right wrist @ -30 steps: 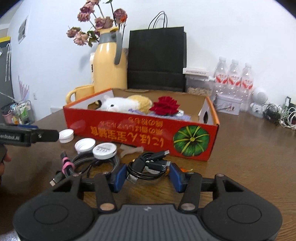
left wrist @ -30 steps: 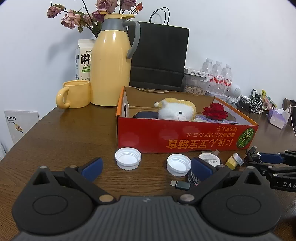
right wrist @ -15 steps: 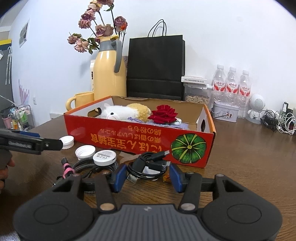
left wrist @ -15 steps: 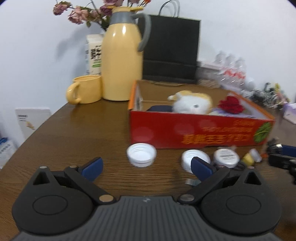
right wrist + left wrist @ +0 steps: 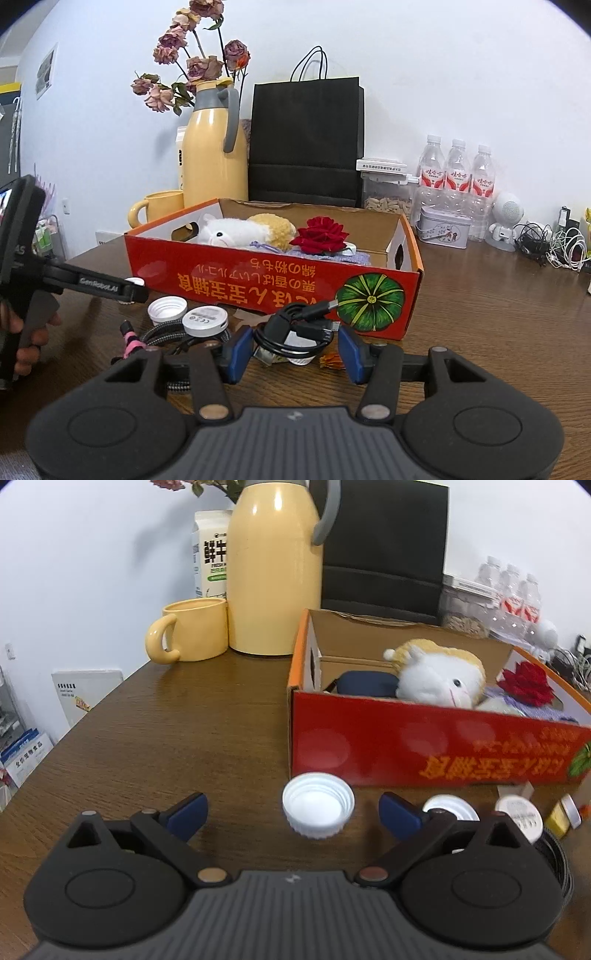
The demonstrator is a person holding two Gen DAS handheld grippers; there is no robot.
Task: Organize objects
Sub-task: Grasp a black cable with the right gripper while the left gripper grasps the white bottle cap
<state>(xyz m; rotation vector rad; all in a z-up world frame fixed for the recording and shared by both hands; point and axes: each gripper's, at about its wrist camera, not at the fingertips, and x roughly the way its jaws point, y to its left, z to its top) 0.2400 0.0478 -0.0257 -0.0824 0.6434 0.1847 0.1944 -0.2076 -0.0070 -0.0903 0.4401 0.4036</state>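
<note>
My left gripper [image 5: 293, 814] is open just above the brown table, and a white bottle cap [image 5: 317, 805] lies open side up between its blue pads, untouched. A second white cap [image 5: 448, 806] and a white round disc [image 5: 519, 814] lie to its right, in front of the red cardboard box [image 5: 406, 746]. The box holds a white plush toy [image 5: 436, 679] and a red rose [image 5: 528, 683]. My right gripper [image 5: 295, 350] is shut on a coiled black cable [image 5: 295, 332] near the box's front [image 5: 258, 280]. The left gripper [image 5: 133, 291] shows at the left of the right wrist view.
A yellow thermos [image 5: 273, 572], yellow mug [image 5: 192, 635] and black paper bag [image 5: 306, 140] stand behind the box. Water bottles [image 5: 458, 177], a tin [image 5: 443, 227] and loose chargers [image 5: 554, 247] line the back right. A braided cable with a pink tie [image 5: 159, 338] lies beside the disc.
My left gripper has swung left and lower, so the left white cap now lies between its fingers. The right gripper has stayed in place with the black cable in it.
</note>
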